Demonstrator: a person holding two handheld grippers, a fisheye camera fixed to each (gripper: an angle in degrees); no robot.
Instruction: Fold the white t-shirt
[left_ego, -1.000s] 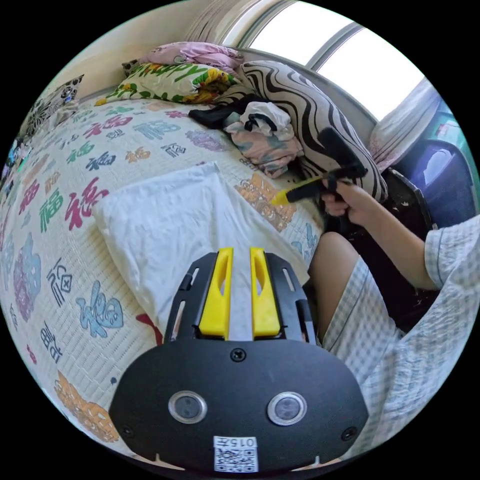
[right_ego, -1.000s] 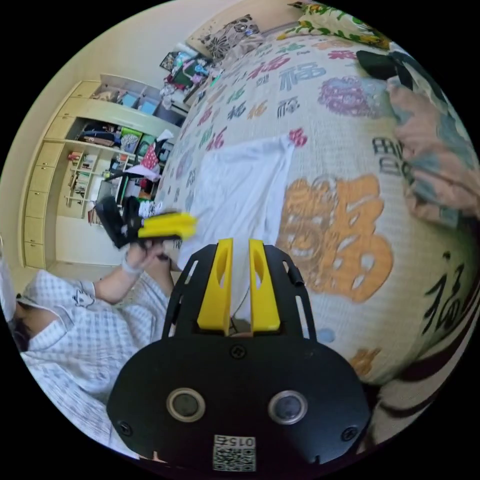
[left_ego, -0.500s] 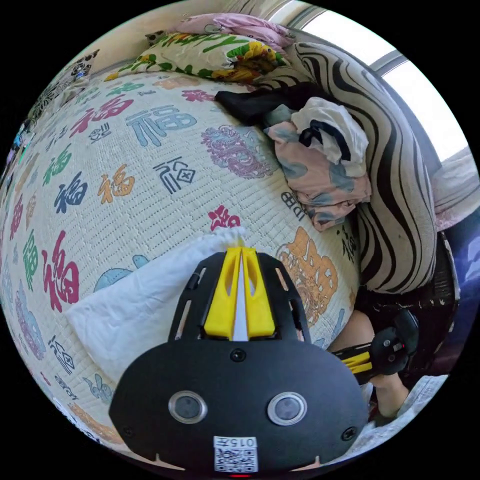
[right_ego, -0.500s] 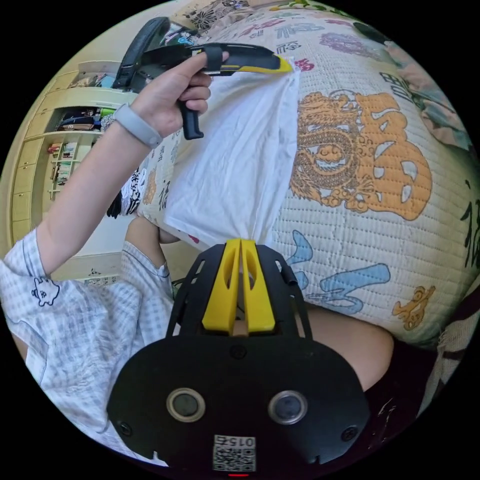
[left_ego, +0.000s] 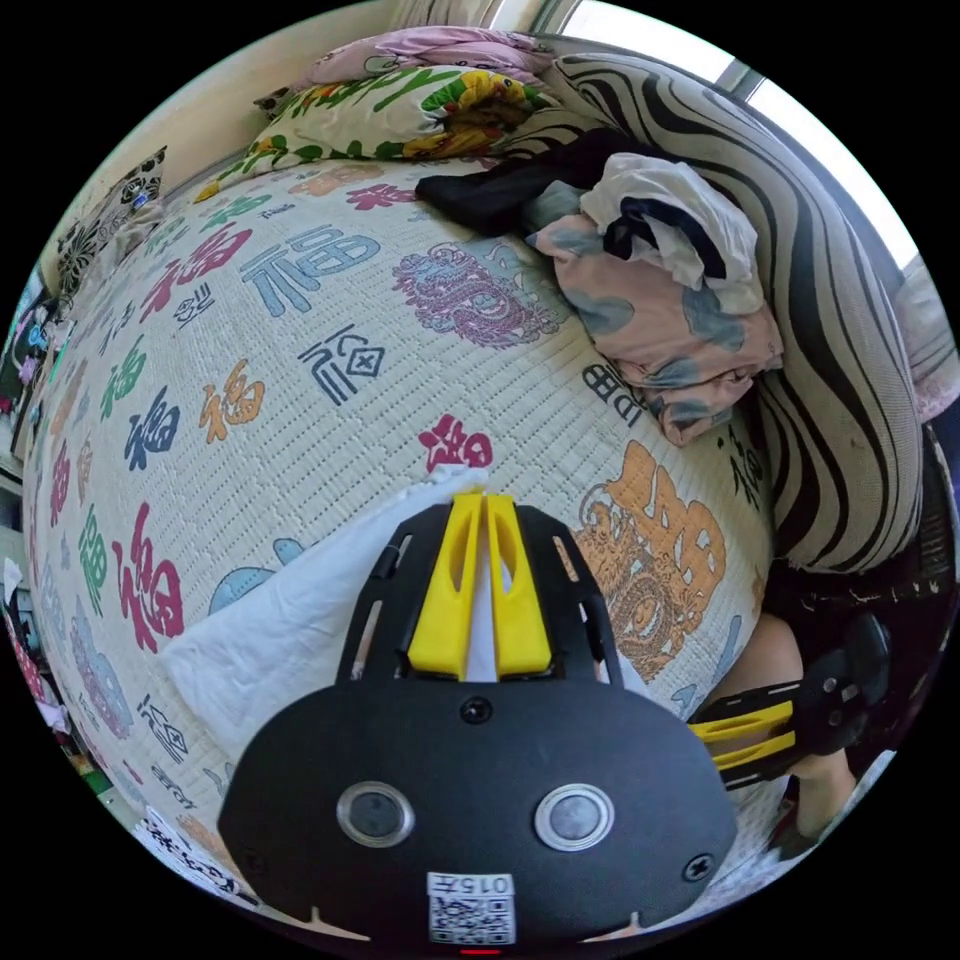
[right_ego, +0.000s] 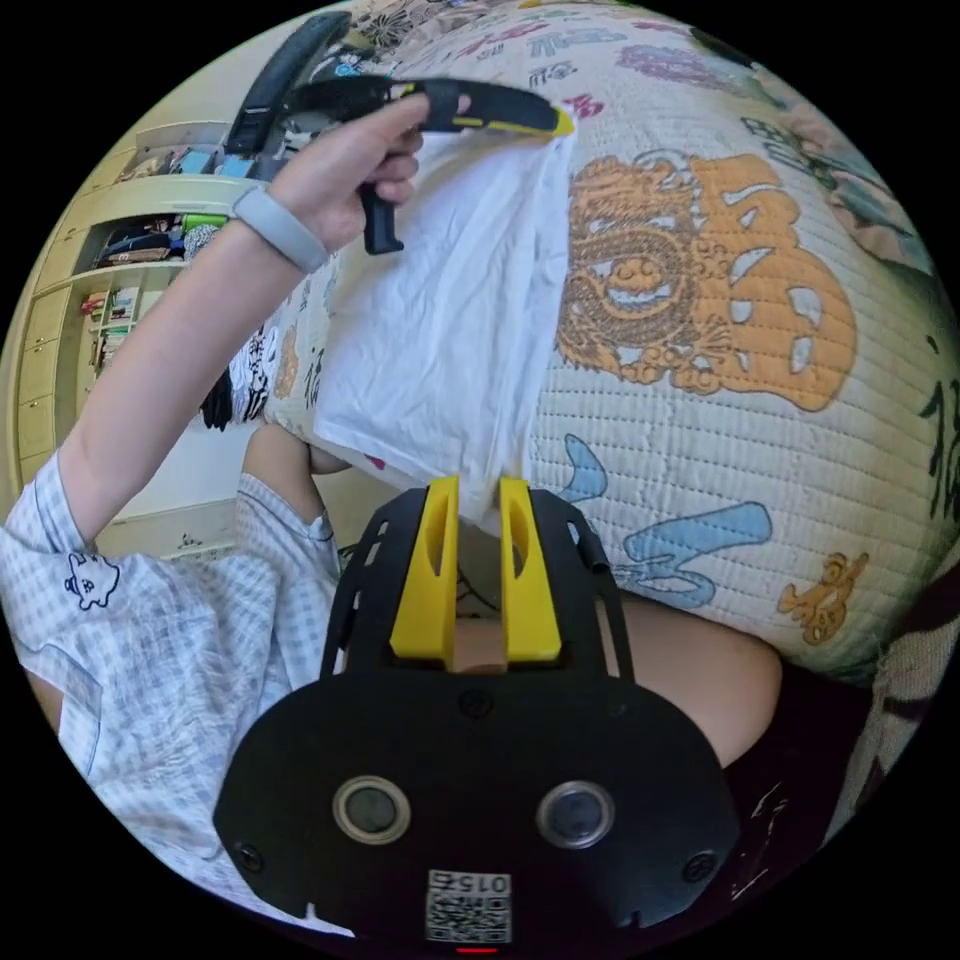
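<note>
The white t-shirt (left_ego: 290, 620) lies folded into a narrow strip on the bed's near edge. My left gripper (left_ego: 482, 497) is shut on its far corner, with white cloth pinched between the yellow jaws. In the right gripper view a hand holds that left gripper (right_ego: 562, 125) at the top end of the t-shirt (right_ego: 450, 290). My right gripper (right_ego: 477, 485) stands open just below the shirt's near corner, its jaws apart and nothing pressed between them. It also appears low at the bed's edge as the right gripper (left_ego: 705, 738), jaws apart.
The quilt (left_ego: 300, 330) carries coloured characters. A heap of clothes (left_ego: 660, 300) leans on a striped pillow (left_ego: 840, 330), with a floral pillow (left_ego: 400, 100) behind. The person's knee (right_ego: 690, 660) presses against the bed's edge. Shelves (right_ego: 100, 300) stand across the room.
My right gripper has opened and let go of the shirt's near corner. The left gripper stays shut on the far corner and has barely moved.
</note>
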